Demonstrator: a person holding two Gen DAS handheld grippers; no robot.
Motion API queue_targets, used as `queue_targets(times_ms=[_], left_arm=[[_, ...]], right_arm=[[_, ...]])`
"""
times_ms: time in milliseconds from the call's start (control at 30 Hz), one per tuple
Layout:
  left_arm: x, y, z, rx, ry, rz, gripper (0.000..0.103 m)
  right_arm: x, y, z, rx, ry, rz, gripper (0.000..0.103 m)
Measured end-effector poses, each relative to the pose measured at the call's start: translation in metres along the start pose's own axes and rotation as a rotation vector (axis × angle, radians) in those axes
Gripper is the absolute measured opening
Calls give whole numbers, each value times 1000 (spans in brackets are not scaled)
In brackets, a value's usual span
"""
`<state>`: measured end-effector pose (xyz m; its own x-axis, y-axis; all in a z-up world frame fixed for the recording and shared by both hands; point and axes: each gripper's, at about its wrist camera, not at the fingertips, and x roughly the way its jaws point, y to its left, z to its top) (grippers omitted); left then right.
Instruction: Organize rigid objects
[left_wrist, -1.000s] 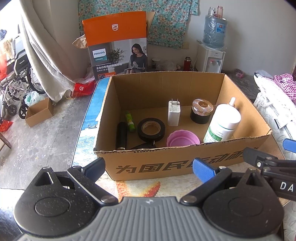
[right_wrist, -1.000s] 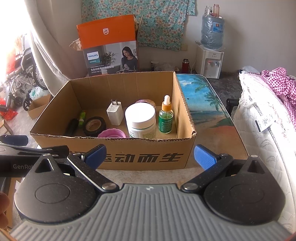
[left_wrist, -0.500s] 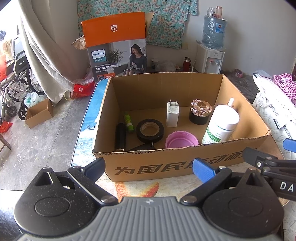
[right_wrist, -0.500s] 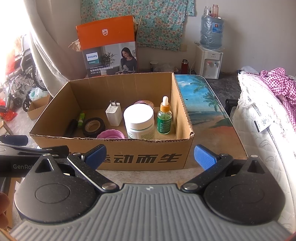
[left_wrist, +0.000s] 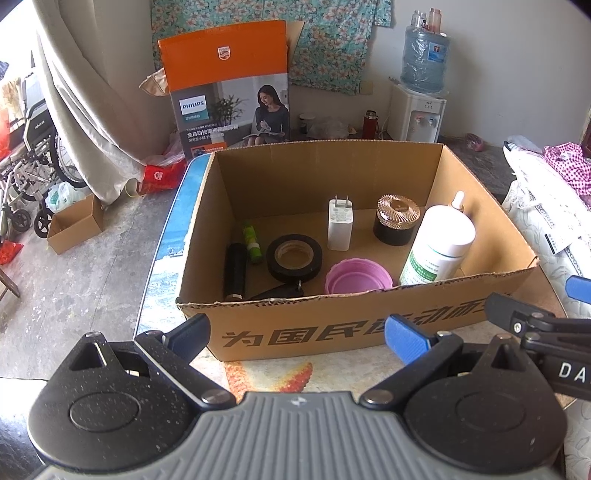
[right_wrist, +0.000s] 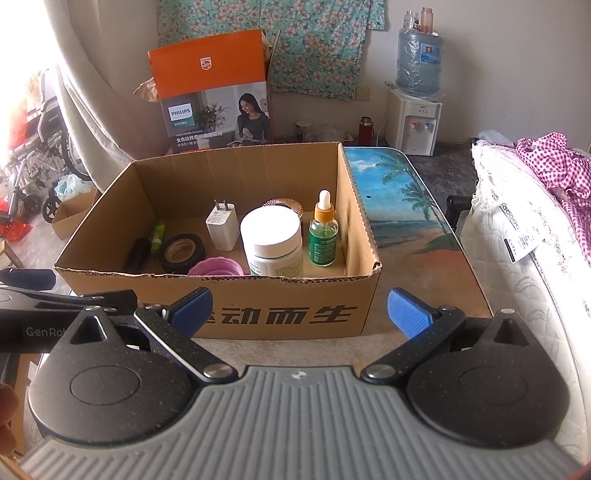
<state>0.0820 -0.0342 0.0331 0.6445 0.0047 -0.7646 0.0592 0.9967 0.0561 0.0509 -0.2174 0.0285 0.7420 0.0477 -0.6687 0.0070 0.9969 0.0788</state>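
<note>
An open cardboard box (left_wrist: 325, 332) (right_wrist: 288, 314) stands on the table. Inside lie a black tape roll (left_wrist: 294, 257) (right_wrist: 183, 251), a white charger (left_wrist: 340, 224) (right_wrist: 221, 227), a pink cup (left_wrist: 357, 280) (right_wrist: 217, 267), a white bottle (left_wrist: 437, 246) (right_wrist: 272, 240), a copper-lidded jar (left_wrist: 397, 219), a green stick (left_wrist: 252, 240), a black cylinder (left_wrist: 235, 271), and a green dropper bottle (right_wrist: 323, 230). My left gripper (left_wrist: 295, 336) and right gripper (right_wrist: 299, 314) both hang open and empty just in front of the box's near wall.
The table (right_wrist: 402, 206) carries a beach print and runs on right of the box. An orange Philips carton (left_wrist: 229, 92) stands behind. A bed with white covers (right_wrist: 524, 258) lies at right. A wheelchair (left_wrist: 26, 177) and small carton (left_wrist: 74, 225) sit on the floor left.
Both views have shifted very slightly; the box and its contents stay put, and both grippers remain open.
</note>
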Motion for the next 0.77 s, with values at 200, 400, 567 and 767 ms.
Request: queue_targets(times_ms=[200,400,567,767], left_arm=[[4,0,0,0,20,-2,101],[6,3,1,0,41,-8,101],[7,3,1,0,47,-9,101],[7,4,1,1,52,-9,101]], right_arm=[[3,3,-1,1,14,-3,102],[6,3,-2,-2,27,-5,102],[8,3,-1,-3,32,-6,102],[9,4,-2,0,40,-5,102]])
